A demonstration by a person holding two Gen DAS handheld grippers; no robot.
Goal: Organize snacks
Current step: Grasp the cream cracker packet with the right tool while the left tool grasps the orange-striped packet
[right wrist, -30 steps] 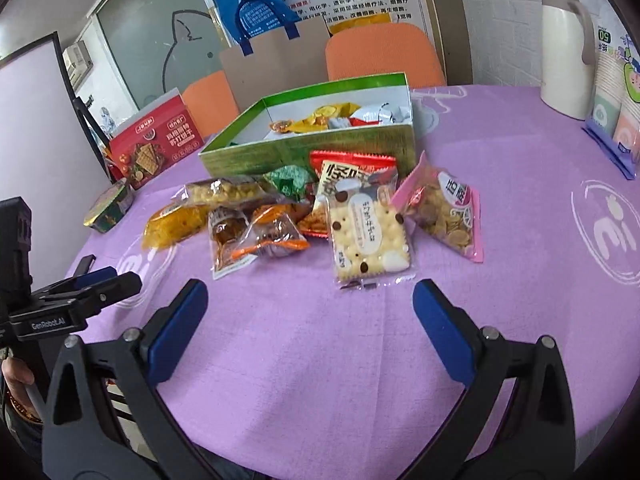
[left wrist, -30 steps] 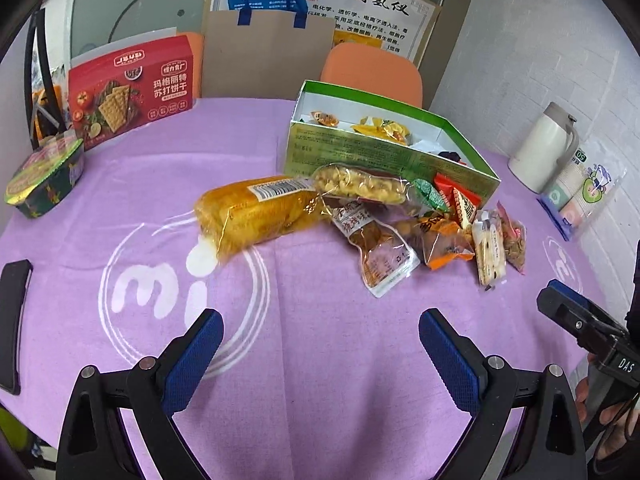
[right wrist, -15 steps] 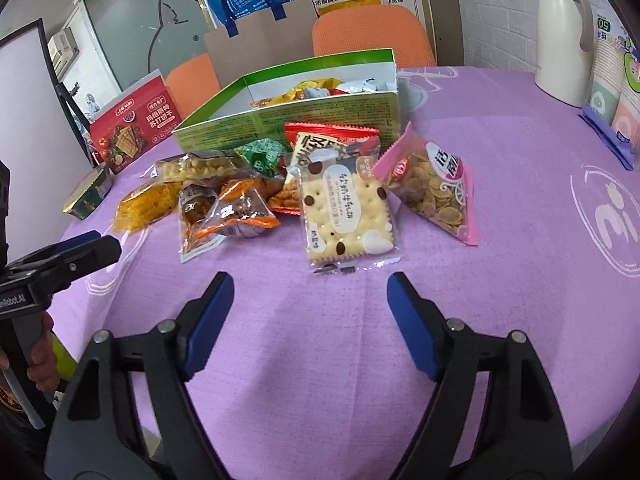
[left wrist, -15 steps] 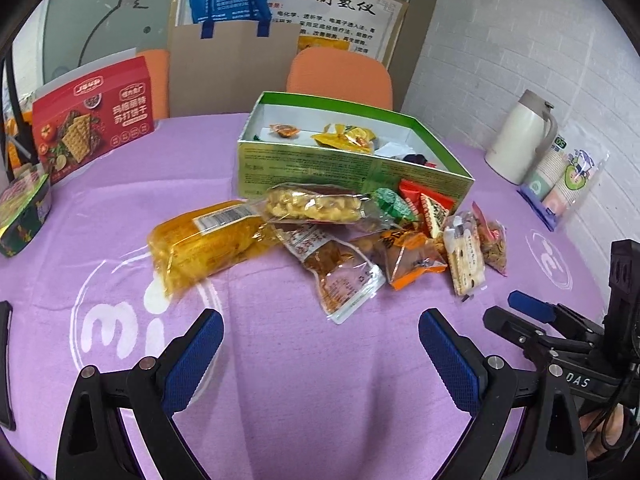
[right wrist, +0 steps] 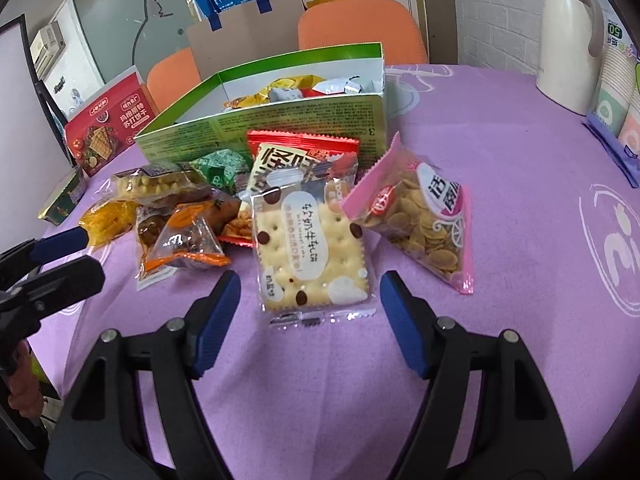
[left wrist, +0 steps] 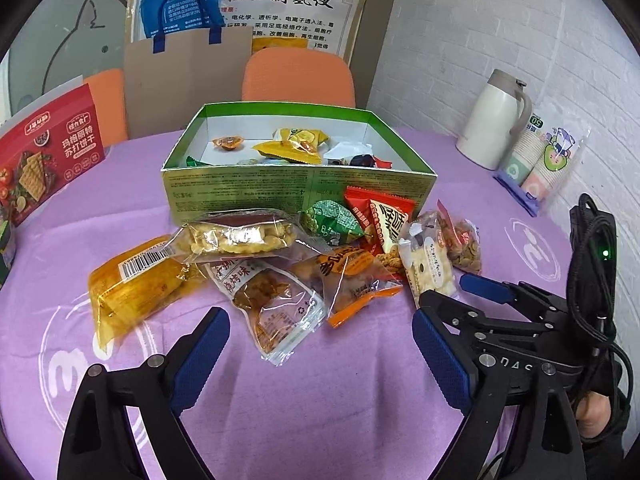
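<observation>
Right gripper (right wrist: pixel 310 312): jaws apart and empty, with the clear-wrapped square cracker packet with chocolate chips (right wrist: pixel 310 248) lying flat on the purple tablecloth (right wrist: pixel 500 152) just ahead at 12 o'clock, its long axis running away from the jaws; this hand is judged the nearer. Left gripper (left wrist: pixel 320 344): jaws closing, nothing between them, transparent brown meat-snack pouch (left wrist: pixel 276 308) at 12 o'clock. Beyond the pile, the open green cardboard box (left wrist: pixel 240 188) already holds several wrapped snacks.
</observation>
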